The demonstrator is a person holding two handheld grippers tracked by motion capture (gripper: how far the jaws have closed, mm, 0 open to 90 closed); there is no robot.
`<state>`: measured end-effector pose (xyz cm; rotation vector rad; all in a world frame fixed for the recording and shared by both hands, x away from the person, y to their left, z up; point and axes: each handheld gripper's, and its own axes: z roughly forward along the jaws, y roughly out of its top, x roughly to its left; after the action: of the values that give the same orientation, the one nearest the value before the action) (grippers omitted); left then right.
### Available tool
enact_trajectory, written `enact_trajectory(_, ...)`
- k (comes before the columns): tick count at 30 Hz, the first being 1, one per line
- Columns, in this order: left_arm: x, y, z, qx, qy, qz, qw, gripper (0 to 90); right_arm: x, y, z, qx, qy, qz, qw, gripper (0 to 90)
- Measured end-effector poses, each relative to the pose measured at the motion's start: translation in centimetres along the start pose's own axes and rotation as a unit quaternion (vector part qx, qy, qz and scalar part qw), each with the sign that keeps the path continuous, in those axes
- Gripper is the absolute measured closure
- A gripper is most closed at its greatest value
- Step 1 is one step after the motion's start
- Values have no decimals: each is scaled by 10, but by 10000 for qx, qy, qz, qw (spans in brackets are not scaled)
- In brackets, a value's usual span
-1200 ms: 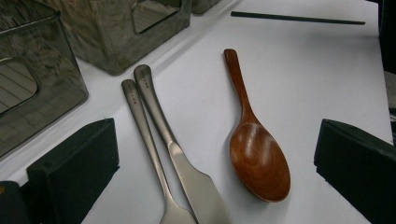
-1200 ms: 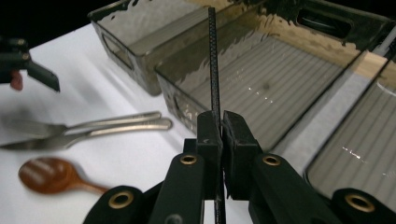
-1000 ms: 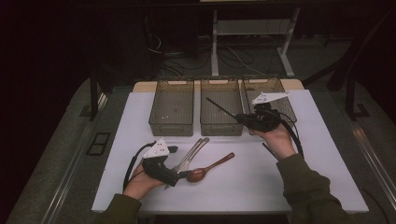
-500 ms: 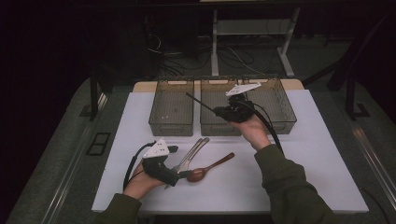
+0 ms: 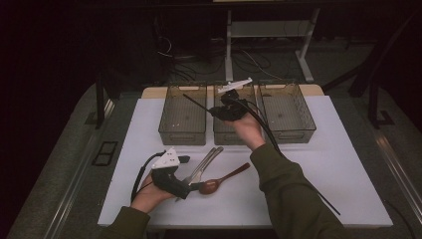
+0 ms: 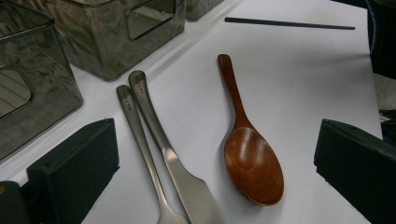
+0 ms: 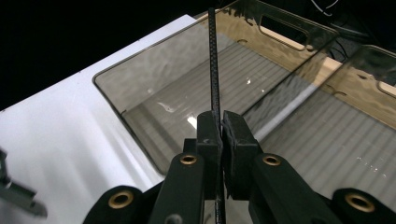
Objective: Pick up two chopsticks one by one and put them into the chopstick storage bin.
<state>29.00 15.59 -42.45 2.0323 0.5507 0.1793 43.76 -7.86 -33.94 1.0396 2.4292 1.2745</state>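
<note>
Chopstick (image 7: 214, 60), thin and black, is pinched between your right gripper's (image 5: 219, 110) jaws, which press together on it; it sticks out over the left bin (image 5: 183, 115) and the middle bin (image 5: 225, 130), held clear of both. In the right gripper view the stick runs straight up from the pads (image 7: 208, 133), above the ribbed floor of the smoky clear bin. Three such bins stand in a row at the table's far edge, the right bin (image 5: 288, 112) just beside the middle one. Your left gripper (image 5: 193, 185) rests low on the white tabletop (image 5: 323, 164), jaws spread wide and gripping nothing. Between those jaws in the left gripper view lie a wooden spoon (image 6: 247, 149), bowl up, and two metal utensil handles (image 6: 144, 116) side by side, touching or nearly so. A second chopstick (image 6: 289, 23) lies flat on the tabletop farther off. Surface is plain white, on a table with a pale wood edge (image 5: 149, 92). Room beyond is dark: grey floor, cables (image 5: 259, 59), a light metal frame (image 5: 268, 30).
</note>
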Motion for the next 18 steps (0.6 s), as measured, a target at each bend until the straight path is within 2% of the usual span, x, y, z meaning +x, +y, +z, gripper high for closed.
enact_trajectory(3,-1,0,1,-61,-22,-59,10000,0,1,6,13,95,-4,27,10000,849)
enact_trajectory(18,0,1,0,-137,-104,-46,9998,0,4,25,76,476,-126,330,9982,848)
